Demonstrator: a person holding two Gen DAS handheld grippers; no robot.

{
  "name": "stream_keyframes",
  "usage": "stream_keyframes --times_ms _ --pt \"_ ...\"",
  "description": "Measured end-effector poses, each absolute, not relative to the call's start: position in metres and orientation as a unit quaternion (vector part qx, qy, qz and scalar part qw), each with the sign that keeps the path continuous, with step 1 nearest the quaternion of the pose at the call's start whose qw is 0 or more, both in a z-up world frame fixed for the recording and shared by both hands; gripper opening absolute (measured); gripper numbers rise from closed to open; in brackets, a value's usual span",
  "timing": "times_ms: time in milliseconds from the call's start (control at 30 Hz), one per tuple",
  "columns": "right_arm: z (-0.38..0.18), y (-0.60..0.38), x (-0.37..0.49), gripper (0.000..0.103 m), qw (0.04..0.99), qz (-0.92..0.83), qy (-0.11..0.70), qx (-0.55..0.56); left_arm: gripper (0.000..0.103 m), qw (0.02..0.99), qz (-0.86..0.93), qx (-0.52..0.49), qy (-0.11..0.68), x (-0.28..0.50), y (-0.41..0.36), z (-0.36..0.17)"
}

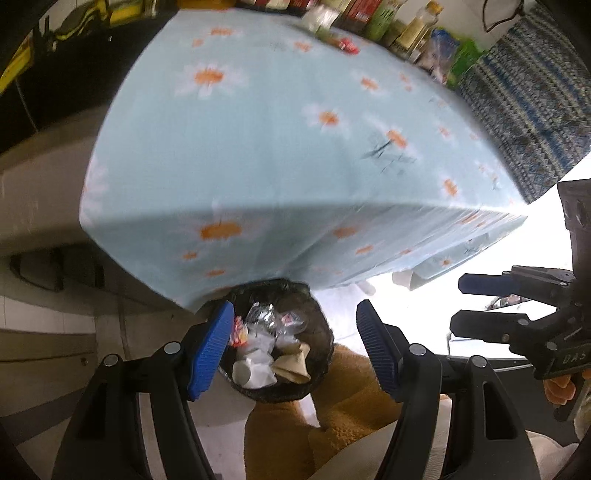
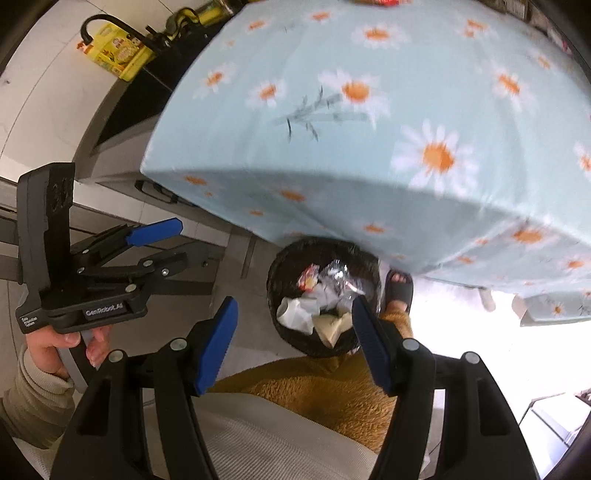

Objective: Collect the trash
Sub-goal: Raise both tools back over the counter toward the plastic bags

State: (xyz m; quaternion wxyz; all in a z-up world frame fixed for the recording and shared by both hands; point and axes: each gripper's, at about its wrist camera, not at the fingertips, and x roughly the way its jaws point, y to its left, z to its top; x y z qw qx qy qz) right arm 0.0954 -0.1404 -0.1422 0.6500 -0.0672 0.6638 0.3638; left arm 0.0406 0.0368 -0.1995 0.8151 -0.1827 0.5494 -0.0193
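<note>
A round bin lined with a black bag [image 1: 317, 325] [image 2: 284, 266] stands on the floor by the table's near corner. It holds crumpled tissue, clear and red wrappers and a brown paper scrap. My left gripper [image 1: 295, 350] hangs above the bin, open, with nothing between its blue pads. My right gripper [image 2: 293, 343] is also high over the bin, open and empty. Each gripper shows in the other's view: the right gripper [image 1: 461, 304] at the right side, the left gripper [image 2: 188, 240] at the left, held by a hand. A small red wrapper [image 1: 349, 45] lies far back on the table.
The table [image 1: 258, 147] [image 2: 369, 166] wears a light blue daisy cloth. Bottles and packages [image 1: 406, 29] line its far edge. The person's fleecy ochre legs [image 2: 332, 387] and a foot in a dark slipper [image 2: 399, 288] are beside the bin. A yellow bag [image 2: 118, 51] sits on the left counter.
</note>
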Motion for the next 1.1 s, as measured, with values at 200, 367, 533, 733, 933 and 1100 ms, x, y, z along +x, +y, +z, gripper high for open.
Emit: stream_keyframes --times_ms 200,367,533,733,933,1100 --pt "-0.115 -0.140 0.111 0.064 0.674 0.370 0.636 -0.068 0.067 0.836 -0.026 -0.182 0.517 0.046 0.035 -0.167" --pt "-0.093 -0.137 0.138 0.064 0.692 0.376 0.612 -0.070 0.067 0.854 -0.010 -0.182 0.486 0.058 0.039 -0.141" --pt "-0.083 -0.129 0.172 0.064 0.701 0.388 0.594 -0.077 0.067 0.867 0.006 -0.187 0.462 0.080 0.043 -0.121" --pt "-0.081 -0.117 0.219 0.064 0.701 0.405 0.580 -0.089 0.067 0.874 0.027 -0.183 0.450 0.112 0.044 -0.102" --pt "-0.092 -0.114 0.277 0.064 0.693 0.414 0.582 -0.099 0.067 0.870 0.064 -0.186 0.453 0.142 0.047 -0.103" --pt "-0.107 -0.103 0.321 0.065 0.682 0.428 0.581 -0.115 0.067 0.858 0.098 -0.198 0.464 0.160 0.048 -0.110"
